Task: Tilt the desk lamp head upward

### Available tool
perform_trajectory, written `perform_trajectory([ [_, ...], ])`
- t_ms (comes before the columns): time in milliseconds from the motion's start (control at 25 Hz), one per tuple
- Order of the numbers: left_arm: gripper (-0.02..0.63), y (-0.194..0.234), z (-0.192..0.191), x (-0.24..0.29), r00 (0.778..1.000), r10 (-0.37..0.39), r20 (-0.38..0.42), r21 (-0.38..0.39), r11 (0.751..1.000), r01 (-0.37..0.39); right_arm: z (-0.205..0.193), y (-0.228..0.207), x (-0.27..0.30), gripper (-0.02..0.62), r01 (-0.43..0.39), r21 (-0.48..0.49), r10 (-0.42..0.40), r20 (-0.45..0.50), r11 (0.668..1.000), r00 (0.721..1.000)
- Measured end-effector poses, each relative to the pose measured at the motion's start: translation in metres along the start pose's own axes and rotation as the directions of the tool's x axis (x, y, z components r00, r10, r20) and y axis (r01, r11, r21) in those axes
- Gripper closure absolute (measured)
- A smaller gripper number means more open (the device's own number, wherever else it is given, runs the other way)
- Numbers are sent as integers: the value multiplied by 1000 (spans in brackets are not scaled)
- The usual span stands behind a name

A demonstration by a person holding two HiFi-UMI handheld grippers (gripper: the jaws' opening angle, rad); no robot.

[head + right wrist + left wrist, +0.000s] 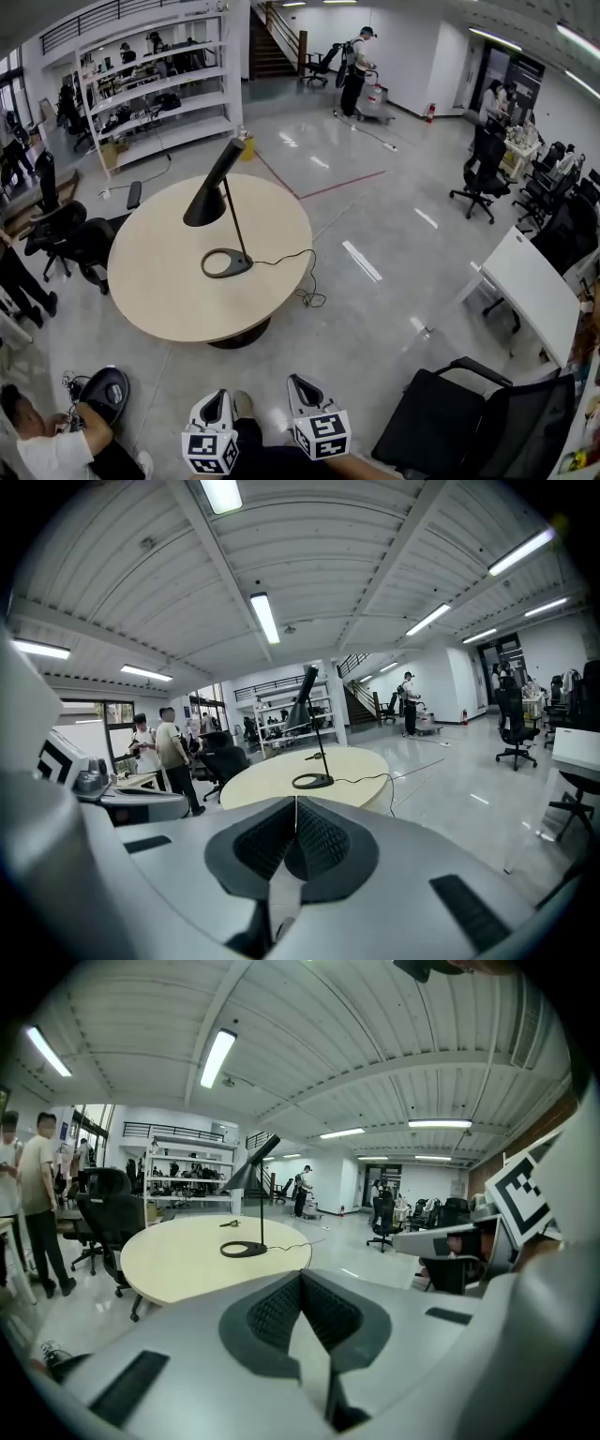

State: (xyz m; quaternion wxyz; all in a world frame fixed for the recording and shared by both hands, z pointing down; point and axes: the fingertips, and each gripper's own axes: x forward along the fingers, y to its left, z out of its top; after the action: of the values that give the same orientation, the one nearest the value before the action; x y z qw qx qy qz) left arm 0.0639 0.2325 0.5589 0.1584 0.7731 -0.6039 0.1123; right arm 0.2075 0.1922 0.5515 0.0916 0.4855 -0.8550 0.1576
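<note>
A black desk lamp stands near the middle of the round beige table (159,281). Its cone head (211,192) slopes down to the left from a thin stem, above a ring base (227,262). My left gripper (218,396) and right gripper (298,381) hang side by side at the bottom of the head view, well short of the table, both shut and empty. The left gripper view shows the lamp (255,1162) far beyond the shut left gripper (302,1274). In the right gripper view, the lamp (305,700) rises past the shut right gripper (296,801).
The lamp's cable (305,281) drops off the table's right edge to the floor. Black office chairs (70,239) stand left of the table and another chair (469,412) at bottom right. A white table (530,291) is at the right. A person (56,441) crouches at lower left.
</note>
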Motion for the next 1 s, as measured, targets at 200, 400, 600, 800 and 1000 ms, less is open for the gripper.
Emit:
perform_trajectory([
  [200,560,36,27,59,999,-42,6,-5,999,42,20,-13,59,580,41,0,-41,-13,999,999],
  [400,560,93,68,125,997,-79,17,-7,997,79,63,-23,135,580,95,-11,-95,0,995,995],
  [600,560,159,129,181,992,-113,60,20,993,112,118,-10,210,580,122,-27,-121,35,992,992],
  [800,560,215,169,228,984,-144,104,10,990,144,162,0,276,579,143,-48,-140,62,989,988],
  [1000,560,267,193,264,979,-156,134,-2,988,157,203,17,324,580,145,-77,-136,111,986,984],
])
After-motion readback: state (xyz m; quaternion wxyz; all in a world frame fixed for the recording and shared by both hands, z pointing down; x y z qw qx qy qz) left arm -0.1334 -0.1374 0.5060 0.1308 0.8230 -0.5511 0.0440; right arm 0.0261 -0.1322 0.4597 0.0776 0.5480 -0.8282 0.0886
